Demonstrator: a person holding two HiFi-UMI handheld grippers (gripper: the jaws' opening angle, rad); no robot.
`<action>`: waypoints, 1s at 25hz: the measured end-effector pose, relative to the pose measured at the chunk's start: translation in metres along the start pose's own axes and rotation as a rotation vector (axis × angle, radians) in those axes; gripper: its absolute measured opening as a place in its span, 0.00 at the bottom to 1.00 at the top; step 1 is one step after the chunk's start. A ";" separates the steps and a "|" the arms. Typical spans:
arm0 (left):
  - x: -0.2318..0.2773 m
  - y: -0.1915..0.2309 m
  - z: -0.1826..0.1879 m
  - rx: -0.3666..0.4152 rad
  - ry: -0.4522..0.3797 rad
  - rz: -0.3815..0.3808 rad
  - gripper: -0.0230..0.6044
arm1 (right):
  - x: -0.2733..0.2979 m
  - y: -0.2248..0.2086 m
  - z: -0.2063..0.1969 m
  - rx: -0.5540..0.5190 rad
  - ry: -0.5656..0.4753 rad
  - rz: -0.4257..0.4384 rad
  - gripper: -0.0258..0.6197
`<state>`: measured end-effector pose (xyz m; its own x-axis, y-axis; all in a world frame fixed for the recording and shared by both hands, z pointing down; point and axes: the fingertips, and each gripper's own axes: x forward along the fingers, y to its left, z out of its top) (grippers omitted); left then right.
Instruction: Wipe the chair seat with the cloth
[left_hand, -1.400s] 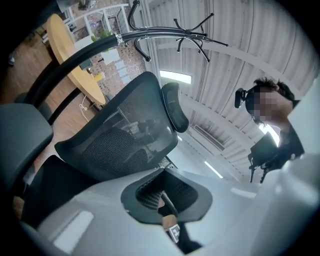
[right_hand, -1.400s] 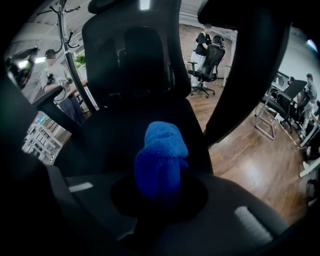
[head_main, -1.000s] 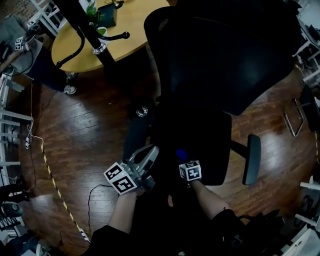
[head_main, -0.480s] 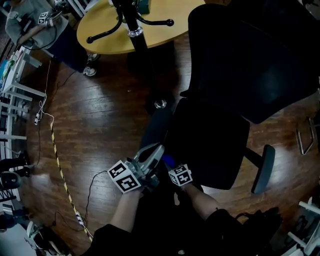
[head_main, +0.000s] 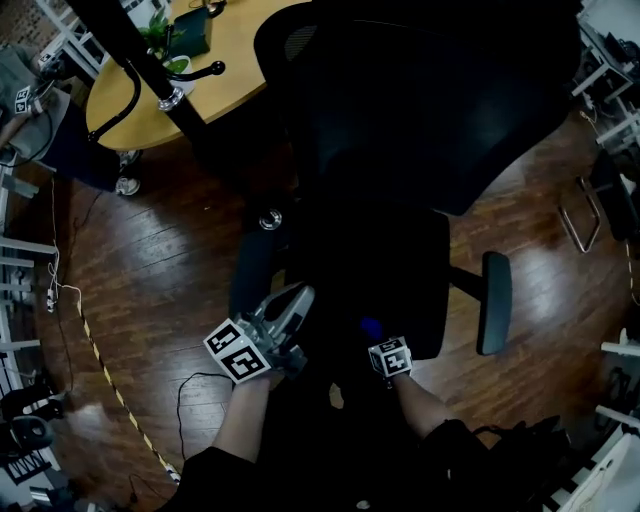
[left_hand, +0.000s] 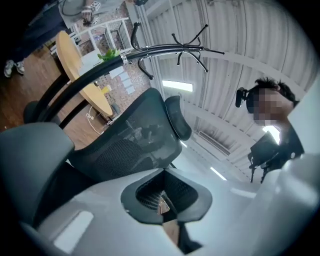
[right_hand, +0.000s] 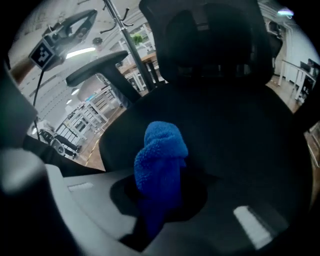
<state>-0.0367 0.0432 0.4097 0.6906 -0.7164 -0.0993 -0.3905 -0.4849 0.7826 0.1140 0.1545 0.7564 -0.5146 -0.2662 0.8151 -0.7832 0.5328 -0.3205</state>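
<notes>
right tool (right_hand: 159, 212) grips blue cloth (right_hand: 161, 155) over chair seat (right_hand: 235, 145); left tool (left_hand: 167, 222) closed.

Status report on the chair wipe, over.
Right gripper shut on blue cloth, at the chair seat's front edge. Left gripper shut, empty, near an armrest. Nothing seen lying on the seat; cloth contact unclear.

The cloth (right_hand: 160, 160) is bright blue and fluffy (a looped pile), bunched into an upright wad clamped in the right gripper (right_hand: 159, 220). Its tip rises over the front of the black chair seat (right_hand: 225, 135).
</notes>
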 end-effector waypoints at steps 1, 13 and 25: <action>0.007 -0.002 -0.004 -0.002 0.016 -0.015 0.02 | -0.012 -0.017 -0.007 0.028 -0.002 -0.036 0.09; 0.048 -0.010 -0.034 -0.010 0.102 -0.063 0.02 | -0.073 -0.115 -0.037 0.176 -0.050 -0.213 0.09; 0.034 0.009 -0.010 -0.026 0.029 -0.023 0.02 | -0.045 -0.139 0.105 0.137 -0.193 -0.221 0.09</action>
<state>-0.0105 0.0190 0.4192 0.7170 -0.6899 -0.0996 -0.3583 -0.4874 0.7963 0.2097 0.0078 0.7137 -0.3732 -0.5176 0.7699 -0.9163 0.3354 -0.2186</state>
